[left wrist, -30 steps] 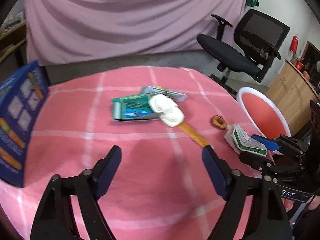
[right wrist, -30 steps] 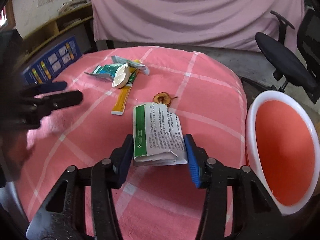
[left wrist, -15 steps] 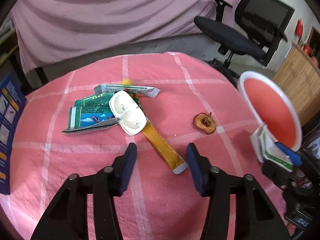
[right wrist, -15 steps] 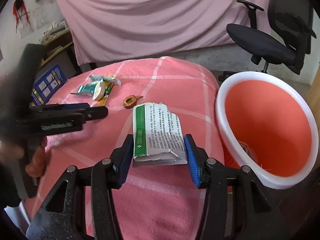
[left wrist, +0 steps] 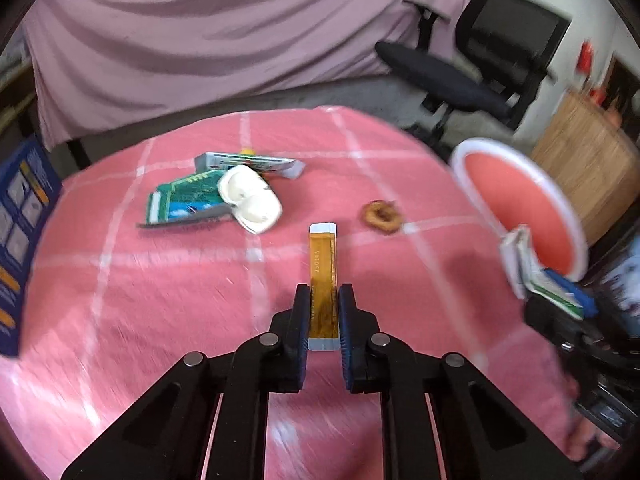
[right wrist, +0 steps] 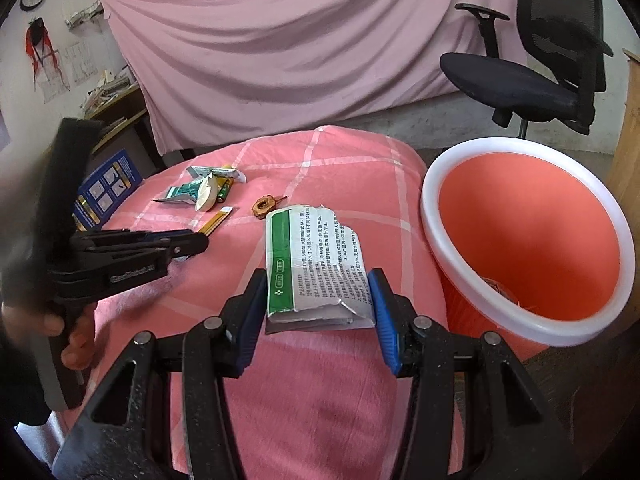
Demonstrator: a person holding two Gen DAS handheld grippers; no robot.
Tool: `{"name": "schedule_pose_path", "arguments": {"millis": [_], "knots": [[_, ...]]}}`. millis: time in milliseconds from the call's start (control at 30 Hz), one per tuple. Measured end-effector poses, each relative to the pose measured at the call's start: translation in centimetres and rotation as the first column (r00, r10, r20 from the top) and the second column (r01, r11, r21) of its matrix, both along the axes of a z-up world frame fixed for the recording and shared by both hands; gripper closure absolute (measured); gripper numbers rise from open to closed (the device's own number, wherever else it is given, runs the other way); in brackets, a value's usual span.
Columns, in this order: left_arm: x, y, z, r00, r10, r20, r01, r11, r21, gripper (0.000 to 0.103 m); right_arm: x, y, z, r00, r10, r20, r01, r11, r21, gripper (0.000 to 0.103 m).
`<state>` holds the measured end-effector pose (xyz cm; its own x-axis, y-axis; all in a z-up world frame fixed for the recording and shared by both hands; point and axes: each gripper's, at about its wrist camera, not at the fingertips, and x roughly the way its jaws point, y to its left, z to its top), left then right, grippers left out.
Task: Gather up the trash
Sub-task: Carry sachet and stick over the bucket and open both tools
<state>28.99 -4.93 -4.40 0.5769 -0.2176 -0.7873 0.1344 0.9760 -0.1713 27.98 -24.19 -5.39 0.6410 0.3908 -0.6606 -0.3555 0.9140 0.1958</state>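
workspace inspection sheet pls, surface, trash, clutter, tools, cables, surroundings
surface: round table under a pink checked cloth.
job's things: orange sachet in the left tool; green-and-white packet in the right tool; orange bin with white rim beside the table, right of the packet.
clutter: green wrapper, white plastic shell on top of it, long white wrapper behind, dried fruit slice apart.
grippers: left tool shut on the sachet; right tool shut on the packet.
cables: nothing seen.
surroundings: pink drape, office chair, blue box at the table's left edge.
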Motion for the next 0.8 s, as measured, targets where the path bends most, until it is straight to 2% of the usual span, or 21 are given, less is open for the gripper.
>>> {"name": "schedule_pose_path", "arguments": {"millis": [67, 167, 333, 500, 633, 733, 800], "knots": [[-1.1, -0.4, 1.1, 0.998, -0.013, 0.064, 0.015, 1.000, -0.028, 0.092, -0.9, -0.4, 0.5, 0.999, -0.013, 0.051, 0.012, 1.000, 0.017, 0.033], [-2.9, -0.7, 2.9, 0.982, -0.030, 0.188, 0.044, 0.997, -0.070, 0.092, -2.1, -1.0, 1.8, 0.989, -0.041, 0.141, 0.034, 0.998, 0.053, 0.033], [-4.7, -2.8, 6.7, 0.923, -0.051, 0.382, 0.091, 0.992, -0.087, 0.092, -3.9, -2.4, 4.8, 0.945, -0.103, 0.309, 0.073, 0.992, 0.107, 0.033], [-6.1, -5.7, 10.5, 0.806, -0.083, 0.586, 0.158, 0.984, -0.077, 0.092, -5.7, -4.4, 8.4, 0.855, -0.187, 0.484, 0.134, 0.981, 0.141, 0.033], [-6.4, -8.6, 12.3, 0.718, -0.114, 0.687, 0.213, 0.975, -0.061, 0.092, -6.4, -6.6, 10.9, 0.779, -0.241, 0.579, 0.188, 0.970, 0.151, 0.033], [-5.7, -10.9, 13.1, 0.672, -0.131, 0.729, 0.242, 0.969, -0.048, 0.092, -6.3, -8.2, 12.5, 0.733, -0.266, 0.626, 0.233, 0.963, 0.137, 0.033], [-5.3, -12.3, 13.4, 0.658, -0.145, 0.739, 0.262, 0.964, -0.043, 0.092, -6.0, -9.3, 13.0, 0.714, -0.282, 0.641, 0.255, 0.957, 0.137, 0.033]]}}
